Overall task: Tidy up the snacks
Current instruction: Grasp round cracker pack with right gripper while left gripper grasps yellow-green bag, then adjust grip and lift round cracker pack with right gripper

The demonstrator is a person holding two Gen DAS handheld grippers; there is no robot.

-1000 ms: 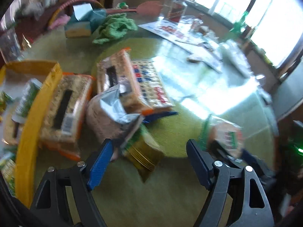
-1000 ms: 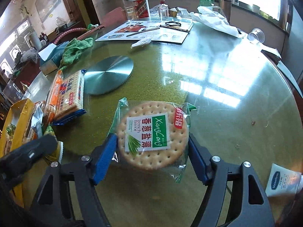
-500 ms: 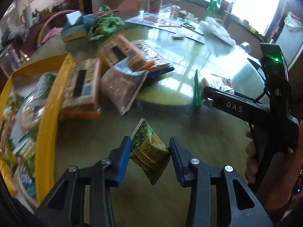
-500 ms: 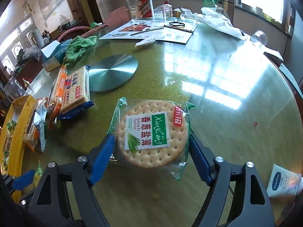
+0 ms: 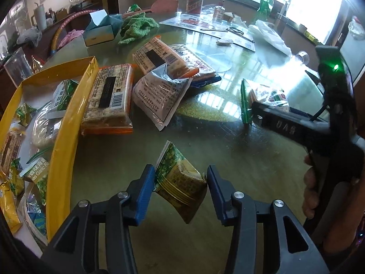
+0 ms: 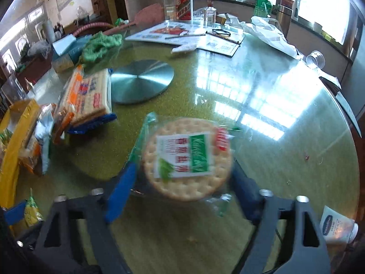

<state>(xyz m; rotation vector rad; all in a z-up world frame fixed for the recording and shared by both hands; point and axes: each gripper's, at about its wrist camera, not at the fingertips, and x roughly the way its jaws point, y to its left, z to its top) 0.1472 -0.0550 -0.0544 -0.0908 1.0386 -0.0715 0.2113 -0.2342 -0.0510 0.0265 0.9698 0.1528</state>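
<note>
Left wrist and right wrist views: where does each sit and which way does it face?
Left wrist: on the left gripper, angled down at the green snack packet between its opening jaws; the person's right hand shows.
Right wrist: on the right gripper, angled down at the round cracker pack between its closing jaws; no hand shows.
Shared: yellow tray, cracker pack, both grippers.

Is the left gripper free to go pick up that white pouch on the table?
Probably not yet: the left gripper has a small green packet between its opening jaws. Otherwise the table toward the white pouch looks bare.
</note>
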